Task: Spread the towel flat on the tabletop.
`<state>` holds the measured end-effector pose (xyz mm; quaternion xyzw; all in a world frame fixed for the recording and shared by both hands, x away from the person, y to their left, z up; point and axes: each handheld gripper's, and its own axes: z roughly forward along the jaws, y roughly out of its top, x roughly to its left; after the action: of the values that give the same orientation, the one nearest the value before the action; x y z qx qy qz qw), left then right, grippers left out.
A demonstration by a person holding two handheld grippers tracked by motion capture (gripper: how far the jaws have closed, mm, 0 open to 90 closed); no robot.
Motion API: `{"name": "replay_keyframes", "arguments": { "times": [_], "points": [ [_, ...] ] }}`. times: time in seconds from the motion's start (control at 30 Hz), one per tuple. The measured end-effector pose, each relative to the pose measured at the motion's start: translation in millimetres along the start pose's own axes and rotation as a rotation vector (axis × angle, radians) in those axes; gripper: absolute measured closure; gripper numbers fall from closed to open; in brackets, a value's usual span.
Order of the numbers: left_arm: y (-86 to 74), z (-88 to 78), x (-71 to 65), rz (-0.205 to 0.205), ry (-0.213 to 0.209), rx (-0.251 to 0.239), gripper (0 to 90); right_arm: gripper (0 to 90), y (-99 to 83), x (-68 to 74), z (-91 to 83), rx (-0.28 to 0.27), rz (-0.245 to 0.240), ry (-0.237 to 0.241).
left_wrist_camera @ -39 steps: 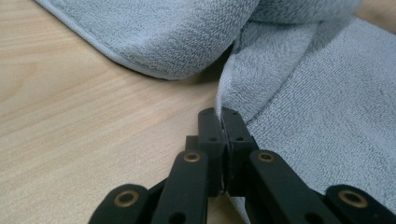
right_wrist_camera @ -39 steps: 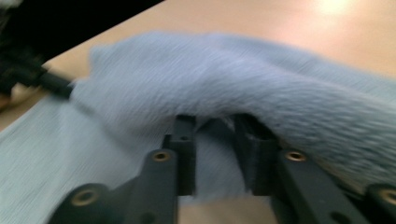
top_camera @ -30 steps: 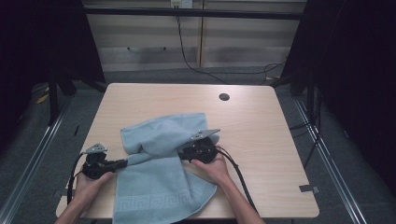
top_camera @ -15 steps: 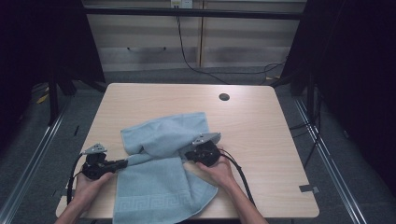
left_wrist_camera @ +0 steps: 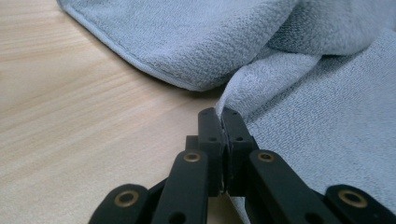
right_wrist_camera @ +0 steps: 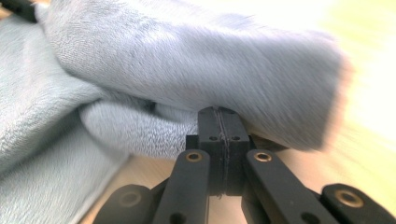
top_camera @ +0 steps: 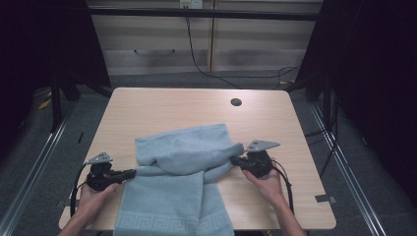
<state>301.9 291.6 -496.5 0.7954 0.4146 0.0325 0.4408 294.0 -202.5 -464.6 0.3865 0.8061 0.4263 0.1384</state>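
1. While the light blue towel [top_camera: 183, 182] sits bunched across the near half of the wooden table [top_camera: 162, 108], its front end hangs over the near edge.
2. Left gripper [top_camera: 129, 173] is clamped tight on the towel's left edge; in the left gripper view the jaws are pinched together with fabric right at the tips.
3. Right gripper [top_camera: 235, 160] just finished closing and has a fold pinched at the towel's right side, fabric bunched between its jaws.
4. Both hands rest low near the table's front.

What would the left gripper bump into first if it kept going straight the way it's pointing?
The blue towel. The left gripper is pinched shut on the towel's edge, pointing across the table into the bunched cloth, so more towel probably comes first.
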Motion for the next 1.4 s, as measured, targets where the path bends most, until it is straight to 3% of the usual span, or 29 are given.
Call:
{"name": "replay_keyframes", "arguments": {
  "times": [0.13,0.27,0.4,0.53,0.63,0.73,0.83,0.87,0.97,1.0,1.03,1.07,1.13,1.2,1.3,1.4],
  "points": [
    [-4.0,-4.6,-15.2,0.056,-0.042,0.023,88.4,89.5,-9.3,-11.7,-32.7,-0.021,0.020,-0.044],
    [-15.5,-5.6,-37.9,0.100,-0.081,0.072,88.4,89.4,-28.7,-6.2,-52.0,0.000,0.020,-0.035],
    [-26.4,-14.5,-57.6,0.136,-0.147,0.081,88.3,89.2,-53.6,5.6,-61.1,0.007,0.049,0.002],
    [-37.3,-27.8,-72.4,0.165,-0.220,0.080,87.6,88.4,-67.0,20.2,-63.8,0.030,0.036,0.038],
    [-34.7,-34.7,-75.1,0.178,-0.202,0.051,77.3,78.9,-62.1,25.4,-66.7,0.019,0.025,0.037],
    [-18.8,-27.1,-70.9,0.170,-0.201,0.013,69.9,74.8,-48.5,27.7,-60.8,-0.007,0.014,0.064],
    [0.6,-3.3,-66.8,0.172,-0.201,-0.008,65.5,73.0,-37.2,36.0,-35.4,0.043,-0.035,0.098],
    [6.1,7.6,-66.8,0.179,-0.202,0.012,63.2,70.7,-34.3,38.4,-25.9,0.061,-0.048,0.095],
    [12.2,37.7,-72.1,0.237,-0.151,0.087,60.6,66.9,-28.9,38.5,-2.0,0.095,-0.053,0.075],
    [11.3,44.6,-74.4,0.258,-0.103,0.119,61.0,65.5,-29.5,36.5,5.1,0.099,-0.041,0.064],
    [8.6,48.8,-76.2,0.276,-0.082,0.138,66.7,65.4,-30.9,35.6,10.8,0.120,-0.043,0.053],
    [5.1,49.8,-78.0,0.290,-0.089,0.151,75.7,66.4,-33.3,37.2,15.8,0.145,-0.049,0.056],
    [0.7,43.2,-82.9,0.309,-0.103,0.175,82.7,67.8,-37.7,43.7,18.1,0.142,-0.066,0.075],
    [-7.3,33.6,-87.1,0.329,-0.127,0.193,83.7,68.6,-39.9,49.0,13.5,0.155,-0.070,0.092],
    [-24.9,17.8,-91.2,0.290,-0.193,0.198,83.7,68.3,-48.9,58.9,4.4,0.151,-0.057,0.144],
    [-39.1,2.3,-100.8,0.304,-0.233,0.210,83.6,68.0,-58.2,72.1,-6.7,0.157,-0.047,0.187]
  ]
}}
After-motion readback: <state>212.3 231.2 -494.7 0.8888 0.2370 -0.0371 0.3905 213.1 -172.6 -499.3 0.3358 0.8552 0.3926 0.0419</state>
